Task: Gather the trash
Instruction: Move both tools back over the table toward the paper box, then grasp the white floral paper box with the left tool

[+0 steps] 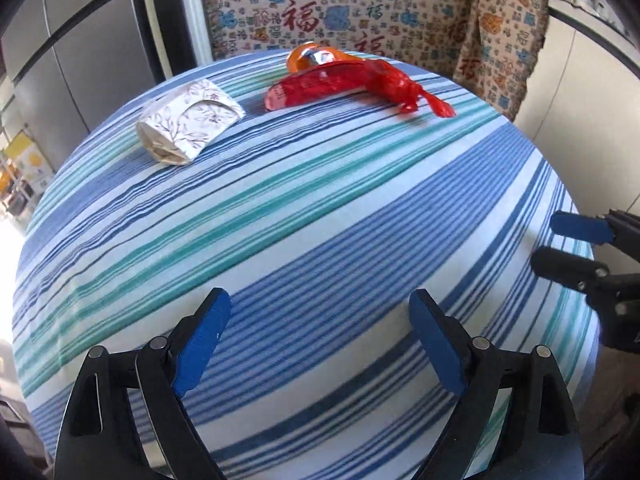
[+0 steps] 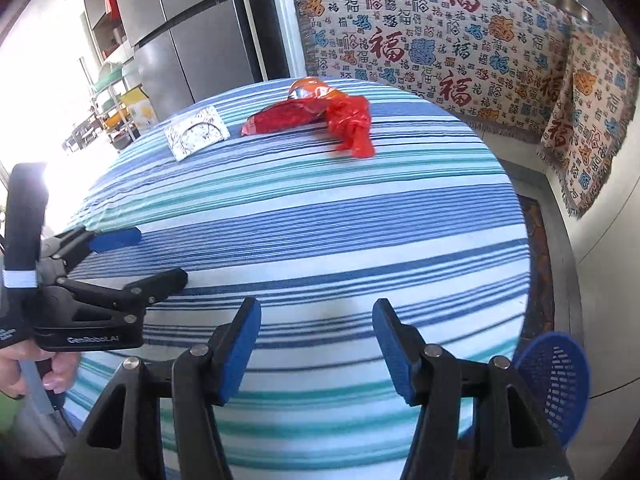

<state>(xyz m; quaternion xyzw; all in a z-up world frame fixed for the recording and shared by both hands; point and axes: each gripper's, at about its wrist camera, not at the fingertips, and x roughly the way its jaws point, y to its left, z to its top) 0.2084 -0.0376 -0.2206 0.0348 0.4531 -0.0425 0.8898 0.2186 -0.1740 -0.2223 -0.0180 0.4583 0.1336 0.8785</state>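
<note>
On the far side of the striped table (image 1: 320, 240) lie a crumpled red plastic wrapper (image 1: 344, 82) (image 2: 320, 118), an orange and silver foil piece (image 1: 310, 57) (image 2: 306, 88) just behind it, and a flattened white floral paper carton (image 1: 188, 122) (image 2: 196, 132) to the left. My left gripper (image 1: 320, 340) (image 2: 158, 254) hovers open over the near part of the table with nothing between its blue pads. My right gripper (image 2: 316, 340) (image 1: 560, 246) is also open and empty, to the right of the left one. Both are well short of the trash.
A blue mesh wastebasket (image 2: 554, 384) stands beside the table at the lower right. A patterned blanket-covered sofa (image 2: 440, 48) runs behind the table and down the right. A steel refrigerator (image 2: 180, 32) is at the back left. A hand (image 2: 52, 368) holds the left gripper's handle.
</note>
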